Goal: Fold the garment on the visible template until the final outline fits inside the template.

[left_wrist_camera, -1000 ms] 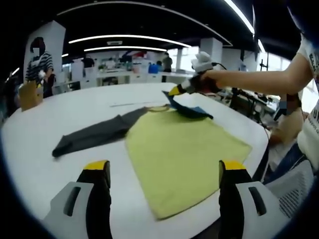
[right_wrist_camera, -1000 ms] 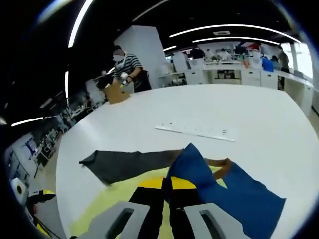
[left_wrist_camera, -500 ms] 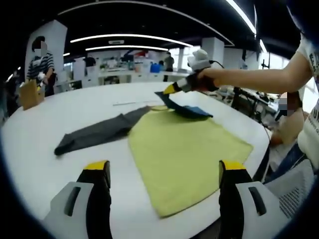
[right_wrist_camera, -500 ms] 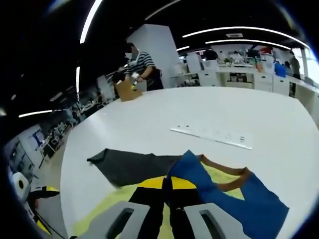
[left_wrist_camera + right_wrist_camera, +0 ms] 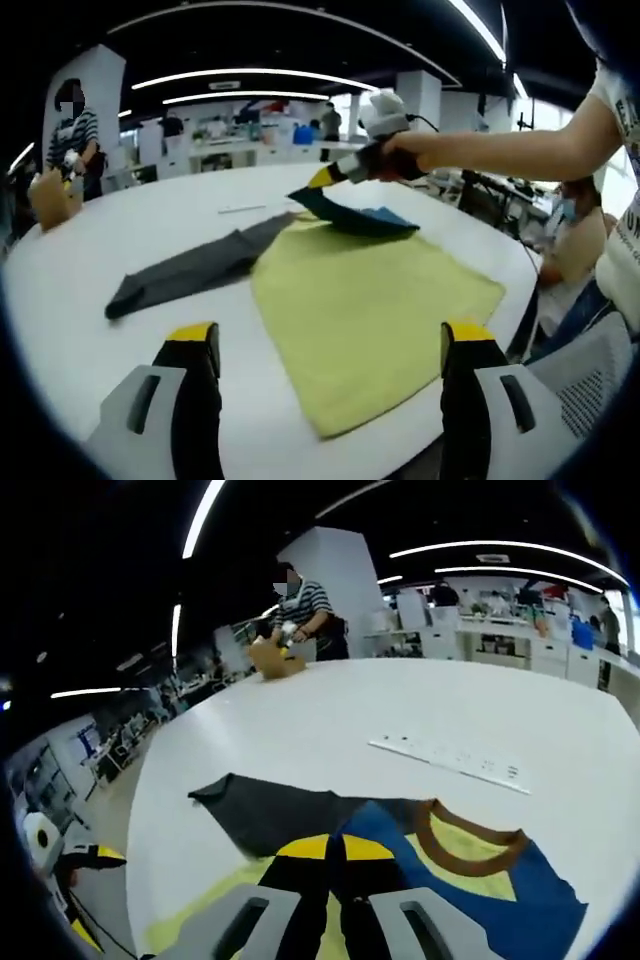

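Observation:
A garment lies flat on the white table (image 5: 90, 250): a yellow-green body (image 5: 370, 300), a dark grey sleeve (image 5: 180, 272) stretched out to the left, and a blue part (image 5: 365, 220) at the far side. In the right gripper view a brown collar (image 5: 450, 845) shows beside the blue cloth (image 5: 500, 910) and the grey sleeve (image 5: 270, 815). My right gripper (image 5: 335, 848) is shut on the blue cloth's edge and holds it raised; the right gripper (image 5: 335, 177) is also seen from the left one, in a hand. My left gripper (image 5: 330, 335) stands open above the garment's near edge, holding nothing.
A long ruler (image 5: 450, 760) lies on the table beyond the garment. A person in a striped shirt (image 5: 300, 605) stands by a cardboard box (image 5: 272, 658) at the far edge. The table's rim (image 5: 520, 300) runs close to the garment's right side, with a seated person (image 5: 575, 235) beyond.
My right gripper has carried the blue cloth's edge up and leftward over the garment, and the brown collar has come into fuller view. The left gripper has stayed open and nearly still.

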Demonstrator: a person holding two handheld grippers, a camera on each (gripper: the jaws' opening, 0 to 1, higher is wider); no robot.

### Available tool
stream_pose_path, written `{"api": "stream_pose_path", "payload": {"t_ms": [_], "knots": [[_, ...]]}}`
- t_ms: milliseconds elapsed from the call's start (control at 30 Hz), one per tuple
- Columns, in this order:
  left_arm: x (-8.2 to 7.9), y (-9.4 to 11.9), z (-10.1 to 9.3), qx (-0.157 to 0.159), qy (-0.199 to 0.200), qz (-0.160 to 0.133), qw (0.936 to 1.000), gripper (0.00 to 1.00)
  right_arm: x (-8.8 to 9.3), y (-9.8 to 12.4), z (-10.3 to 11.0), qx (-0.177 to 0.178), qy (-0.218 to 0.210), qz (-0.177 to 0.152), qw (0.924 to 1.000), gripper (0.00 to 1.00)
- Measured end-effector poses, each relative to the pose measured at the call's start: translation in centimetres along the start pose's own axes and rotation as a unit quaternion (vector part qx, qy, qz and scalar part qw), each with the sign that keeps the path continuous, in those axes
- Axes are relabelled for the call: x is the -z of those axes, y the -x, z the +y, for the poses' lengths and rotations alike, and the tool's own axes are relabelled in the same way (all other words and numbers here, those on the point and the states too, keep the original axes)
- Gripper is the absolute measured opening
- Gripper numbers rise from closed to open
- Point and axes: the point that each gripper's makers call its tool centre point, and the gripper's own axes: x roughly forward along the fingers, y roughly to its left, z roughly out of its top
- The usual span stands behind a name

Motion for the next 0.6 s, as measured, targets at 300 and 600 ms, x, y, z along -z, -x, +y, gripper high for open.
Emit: {"api": "stream_pose_path", "payload": {"t_ms": [300, 600], "knots": [[-0.1, 0.1, 0.3, -0.005, 0.002, -0.005, 1.0000, 0.89, 0.4, -1.3, 2.1, -0.027, 0.015, 0.003, 0.9995, 0.00], [0.1, 0.3, 0.5, -0.010, 0.006, -0.005, 0.9999, 0.89, 2.9, -3.1, 4.3, -0.049, 0.043, 0.031, 0.9974, 0.00]]}}
